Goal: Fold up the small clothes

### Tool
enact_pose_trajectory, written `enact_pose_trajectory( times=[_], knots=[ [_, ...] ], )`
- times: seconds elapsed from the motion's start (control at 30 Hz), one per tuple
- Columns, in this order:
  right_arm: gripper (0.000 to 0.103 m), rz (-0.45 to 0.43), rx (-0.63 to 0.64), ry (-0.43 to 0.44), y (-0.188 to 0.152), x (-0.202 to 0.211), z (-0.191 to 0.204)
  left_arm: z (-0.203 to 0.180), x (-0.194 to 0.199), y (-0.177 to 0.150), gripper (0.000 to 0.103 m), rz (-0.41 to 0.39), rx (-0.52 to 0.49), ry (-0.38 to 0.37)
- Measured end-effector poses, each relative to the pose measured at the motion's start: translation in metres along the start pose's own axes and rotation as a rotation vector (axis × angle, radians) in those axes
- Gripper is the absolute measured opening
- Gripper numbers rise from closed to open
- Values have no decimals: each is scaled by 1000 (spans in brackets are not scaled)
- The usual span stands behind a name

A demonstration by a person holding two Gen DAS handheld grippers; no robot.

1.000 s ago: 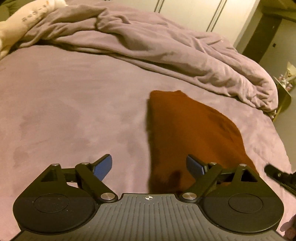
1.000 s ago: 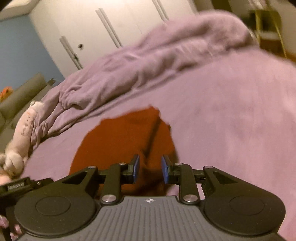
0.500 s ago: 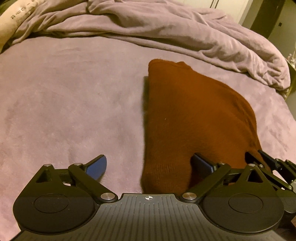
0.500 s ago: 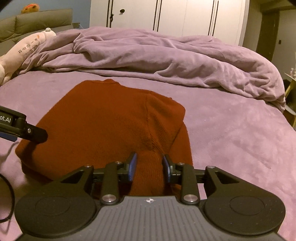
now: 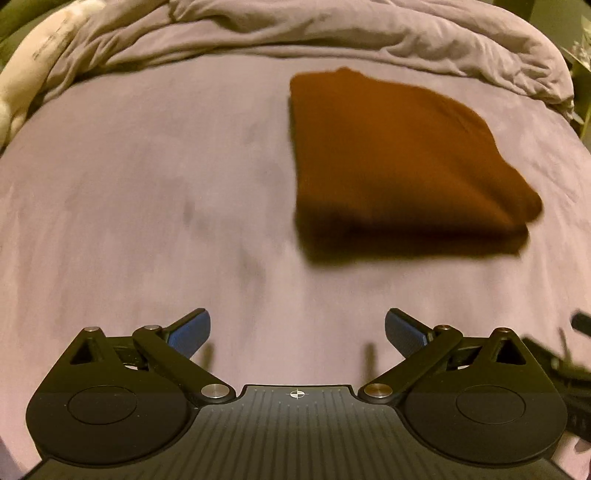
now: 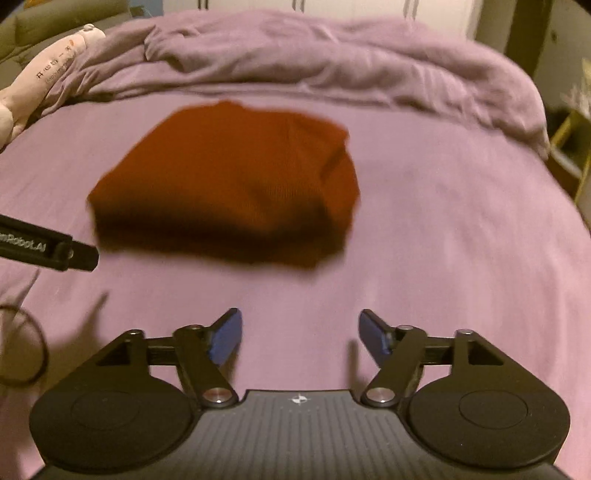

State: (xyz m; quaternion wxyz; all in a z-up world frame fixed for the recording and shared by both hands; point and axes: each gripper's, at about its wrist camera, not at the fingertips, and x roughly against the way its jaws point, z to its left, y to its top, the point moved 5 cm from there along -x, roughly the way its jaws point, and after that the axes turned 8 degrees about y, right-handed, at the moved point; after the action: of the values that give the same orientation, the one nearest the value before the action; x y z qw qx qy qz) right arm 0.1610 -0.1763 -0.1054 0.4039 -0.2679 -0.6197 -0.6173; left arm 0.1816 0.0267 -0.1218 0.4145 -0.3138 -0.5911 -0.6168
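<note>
Through the left wrist camera, my left gripper point(image 5: 297, 332) has its fingers point(image 5: 192, 330) spread as wide as they go, with only bare bed point(image 5: 129, 206) between them. The folded rust-brown knit garment point(image 5: 399, 158) lies ahead of the fingers and off to the right, clear of them. Its near edge runs crosswise to my line of approach, stacked in layers, and its straight left edge runs away from me toward the rumpled duvet point(image 5: 351, 33). Left of the garment the sheet is open; beyond it the duvet closes things off. At the far right edge a blurred black piece, probably part of the right gripper, pokes in.

Through the right wrist camera, my right gripper point(image 6: 300, 341) has just been opening, and its fingers point(image 6: 225, 341) now stand apart with nothing between them. The garment point(image 6: 229, 181) sits ahead and slightly left, apart from the fingers, and its right side shows a tucked fold. A black arm of the left gripper point(image 6: 48, 249) shows just beside the garment's near left corner. Right of the garment there is plenty of open sheet; a plush toy point(image 6: 40, 77) lies far left of it by the duvet point(image 6: 332, 59).

I judge the fold looks finished, both grippers free. The picture is blurred, so fine creases are beyond telling.
</note>
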Motion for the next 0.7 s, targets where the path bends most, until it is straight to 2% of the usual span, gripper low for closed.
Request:
enact_pose_trajectory(
  times=[0.07, 0.1, 0.23, 0.37, 0.47, 0.53, 0.63, 0.7],
  knots=[
    [90, 28, -58, 14, -21, 17, -3, 3, 14, -20, 103, 17, 33, -26],
    [98, 56, -94, 30, -30, 24, -5, 5, 22, -28, 103, 24, 47, -36],
    [99, 131, -161, 69, -43, 43, -4, 9, 42, -43, 103, 26, 47, -56],
    [99, 118, -150, 40, -27, 57, 2, 10, 58, -30, 103, 4, -3, 13],
    [99, 125, -162, 27, -5, 61, 6, 9, 71, -15, 103, -25, -23, 2],
    [99, 92, -168, 41, 10, 66, 8, 7, 77, -5, 103, -37, -56, 17],
    [99, 95, -152, 5, 30, 68, 14, 5, 78, 7, 103, -27, -91, 46],
    [99, 119, -116, -42, 39, 66, 18, 6, 80, 11, 103, -27, -77, 10]
  ],
)
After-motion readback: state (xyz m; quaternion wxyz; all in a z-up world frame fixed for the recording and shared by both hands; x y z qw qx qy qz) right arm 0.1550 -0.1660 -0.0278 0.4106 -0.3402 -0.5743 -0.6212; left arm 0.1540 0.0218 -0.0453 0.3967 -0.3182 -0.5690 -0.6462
